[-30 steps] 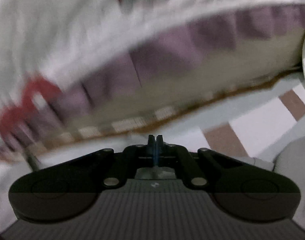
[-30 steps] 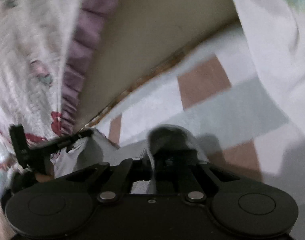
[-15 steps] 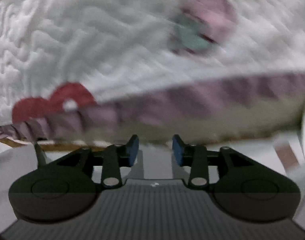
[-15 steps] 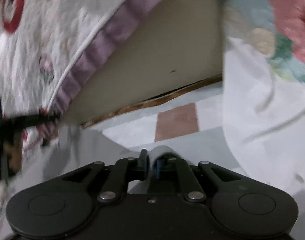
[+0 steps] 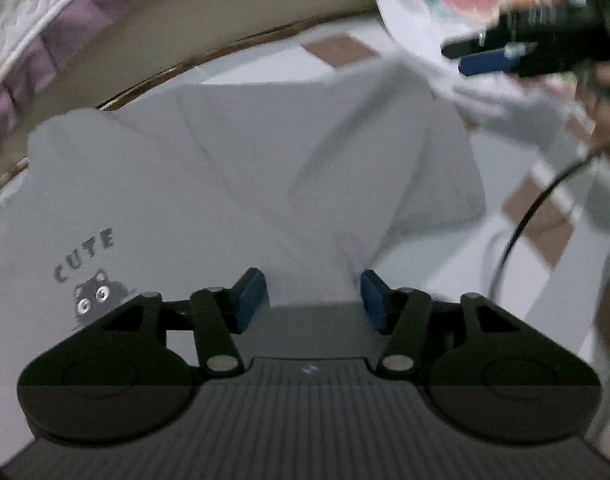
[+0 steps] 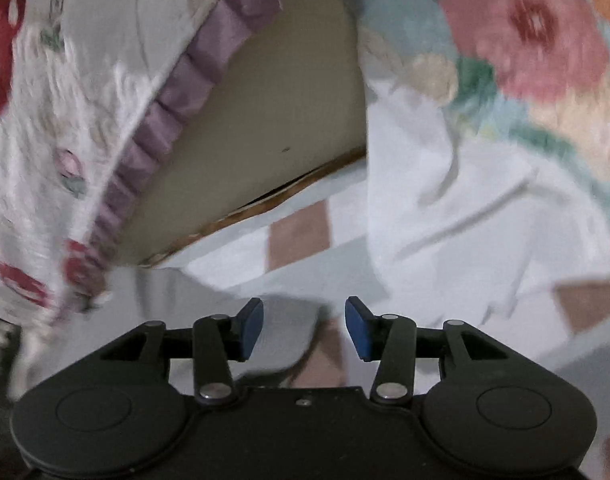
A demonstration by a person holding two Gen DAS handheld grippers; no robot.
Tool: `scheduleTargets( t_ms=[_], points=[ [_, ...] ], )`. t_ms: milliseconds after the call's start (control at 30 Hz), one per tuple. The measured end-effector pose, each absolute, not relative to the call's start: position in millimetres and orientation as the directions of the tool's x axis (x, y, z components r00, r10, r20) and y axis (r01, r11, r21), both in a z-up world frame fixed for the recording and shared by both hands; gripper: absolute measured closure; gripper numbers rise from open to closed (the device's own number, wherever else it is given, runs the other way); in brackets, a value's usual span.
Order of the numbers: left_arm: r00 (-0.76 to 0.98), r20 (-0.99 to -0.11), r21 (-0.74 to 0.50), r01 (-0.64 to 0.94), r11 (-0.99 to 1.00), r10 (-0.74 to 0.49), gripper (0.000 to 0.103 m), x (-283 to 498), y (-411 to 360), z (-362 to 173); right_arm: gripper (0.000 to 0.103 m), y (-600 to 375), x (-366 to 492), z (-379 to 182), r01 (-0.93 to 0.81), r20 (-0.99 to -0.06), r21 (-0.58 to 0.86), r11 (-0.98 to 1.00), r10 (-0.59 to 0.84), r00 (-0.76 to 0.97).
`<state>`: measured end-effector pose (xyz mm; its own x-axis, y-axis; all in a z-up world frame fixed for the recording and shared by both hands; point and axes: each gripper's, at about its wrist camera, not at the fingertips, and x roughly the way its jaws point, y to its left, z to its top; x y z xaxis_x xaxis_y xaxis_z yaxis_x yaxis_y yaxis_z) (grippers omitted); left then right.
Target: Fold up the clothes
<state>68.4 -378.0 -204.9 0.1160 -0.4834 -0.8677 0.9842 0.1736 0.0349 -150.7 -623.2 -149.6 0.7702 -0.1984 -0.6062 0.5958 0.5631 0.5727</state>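
the pale grey cotton top with a cat print (image 5: 233,184) lies folded on the checked floor (image 5: 345,50). left gripper (image 5: 313,300) and right gripper (image 6: 303,326) have just been opening, jaws apart, letting the cloth settle.

A pale grey shirt (image 5: 233,184) bore dark "CUTE" lettering (image 5: 85,254) above a black cat print (image 5: 95,298). The bed sheet (image 6: 301,236) was white, grey and brown checked; the quilt (image 6: 65,120) white with a purple frill.

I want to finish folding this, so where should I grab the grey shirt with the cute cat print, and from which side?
Take the grey shirt at its near hem edge, straight ahead of the left gripper, whose jaws have just been opening and pinch nothing. The sleeves already look folded in across the middle, so lifting that near edge would likely fold it away toward the collar end.
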Motion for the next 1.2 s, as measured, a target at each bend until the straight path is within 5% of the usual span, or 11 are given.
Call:
scheduleTargets(
  t_ms=[300,500,567,600,733,1000,1200],
  points=[
    [0.07,-0.848,-0.096,0.955,0.282,-0.525,0.043,91.3,-343.1,-187.5,0.048,-591.4,-150.0,-170.7,0.398,-0.568,0.769,0.5,0.251,0.784],
    [0.03,-0.764,-0.336,0.834,0.437,-0.645,0.043,112.5,-309.7,-181.1,0.044,-571.9,-127.4,-189.3,0.422,-0.586,0.771,0.477,0.274,0.763],
    [0.049,-0.801,-0.314,0.814,0.489,-0.596,0.043,112.4,-305.1,-188.5,0.061,-567.8,-122.4,-191.5,0.442,-0.584,0.779,0.446,0.258,0.77],
    [0.061,-0.822,-0.292,0.808,0.512,-0.566,0.043,111.5,-303.3,-192.5,0.097,-567.9,-121.4,-192.3,0.454,-0.586,0.778,0.433,0.244,0.772],
    [0.067,-0.854,-0.252,0.814,0.523,-0.516,0.043,103.5,-293.9,-191.4,0.097,-575.8,-132.1,-177.7,0.393,-0.493,0.83,0.396,0.189,0.849],
    [0.123,-0.805,-0.316,0.739,0.595,-0.58,0.042,108.4,-220.7,-155.4,0.097,-559.1,-31.4,-65.2,0.276,-0.629,0.55,0.789,0.174,0.757],
    [0.259,-0.77,-0.329,0.622,0.711,-0.583,0.042,125.8,-161.9,-136.0,0.097,-437.7,94.1,-13.3,0.025,-0.715,0.332,0.943,0.234,0.659]
  ],
)
